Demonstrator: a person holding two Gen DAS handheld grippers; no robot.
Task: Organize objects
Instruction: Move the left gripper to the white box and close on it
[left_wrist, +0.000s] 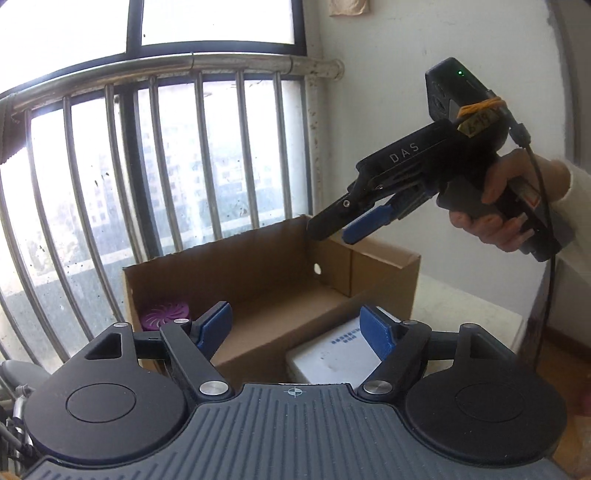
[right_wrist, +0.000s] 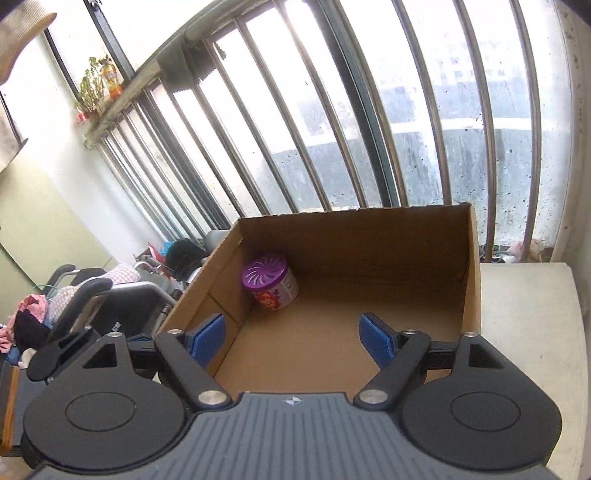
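Right wrist: purple-lidded can (right_wrist: 269, 286) beyond parted jaws; in box (right_wrist: 406, 236) corner.

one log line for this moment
left tongs open, empty | right tongs open, empty | purple jar in box corner

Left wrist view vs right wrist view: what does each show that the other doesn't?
Only the left wrist view: the right gripper seen from outside, open above the cardboard box, the hand holding it, and a white box just ahead of the left gripper.

Only the right wrist view: the pink label on the purple-lidded canister, a wheelchair with clutter left of the box, and plants on the railing.

Both: the box, the canister in its corner, the barred window, and open grippers holding nothing.
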